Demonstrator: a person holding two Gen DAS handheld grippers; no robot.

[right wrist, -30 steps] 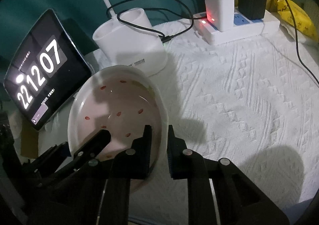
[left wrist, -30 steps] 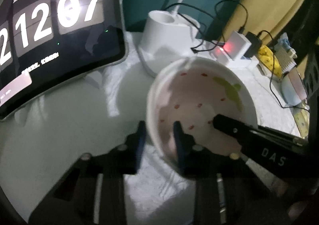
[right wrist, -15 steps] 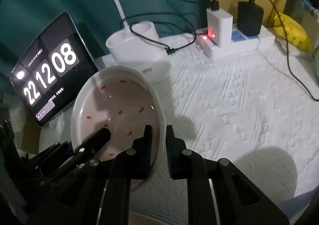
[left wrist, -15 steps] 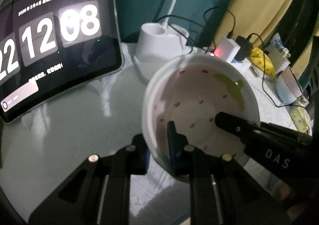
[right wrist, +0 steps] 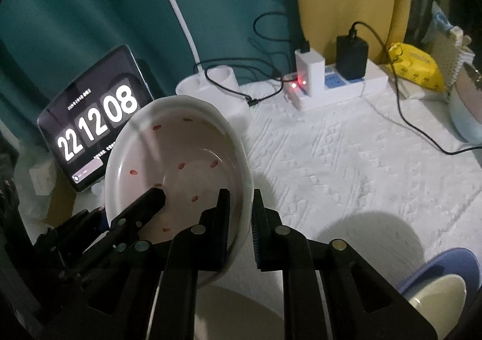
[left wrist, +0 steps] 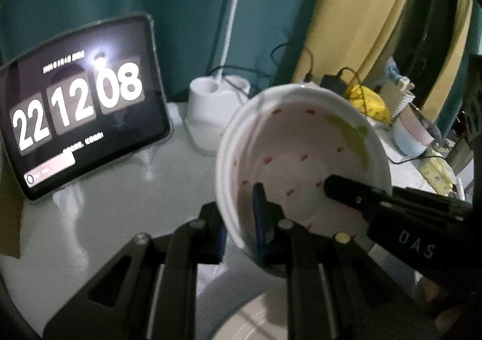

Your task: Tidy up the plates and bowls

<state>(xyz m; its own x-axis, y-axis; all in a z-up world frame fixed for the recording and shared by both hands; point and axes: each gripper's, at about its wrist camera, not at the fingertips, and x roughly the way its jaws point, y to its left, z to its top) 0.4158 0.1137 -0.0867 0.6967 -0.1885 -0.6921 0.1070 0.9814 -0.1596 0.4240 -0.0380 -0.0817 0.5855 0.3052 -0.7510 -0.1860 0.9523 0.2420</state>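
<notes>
Together we see left tool (left wrist: 241, 231) and right tool (right wrist: 239, 231) each clenched on opposite rims of red-speckled bowl (left wrist: 304, 165), tilted above white-clothed counter (right wrist: 346, 159).

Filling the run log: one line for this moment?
left gripper: shut on bowl rim | right gripper: shut on opposite rim | bowl: tilted

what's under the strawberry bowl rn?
Part of a pale dish shows below the strawberry bowl, on the white cloth. The rest is covered by both grippers.
</notes>
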